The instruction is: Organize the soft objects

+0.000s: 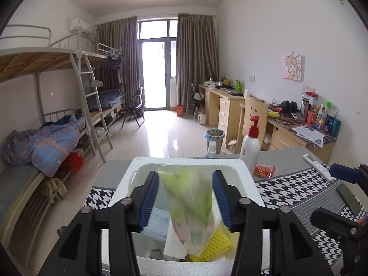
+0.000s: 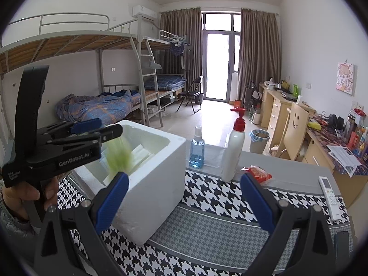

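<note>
The left gripper [image 1: 185,195] is hanging over the white foam box [image 1: 128,177], jaws spread and clear of the blurred green bag [image 1: 191,197] between them, inside the box. The right gripper [image 2: 184,207] is gaping empty; a red packet [image 2: 258,172] is lying at its one o'clock.

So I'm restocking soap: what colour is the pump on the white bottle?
Red; the pump on the white bottle shows best in the right wrist view.
</note>
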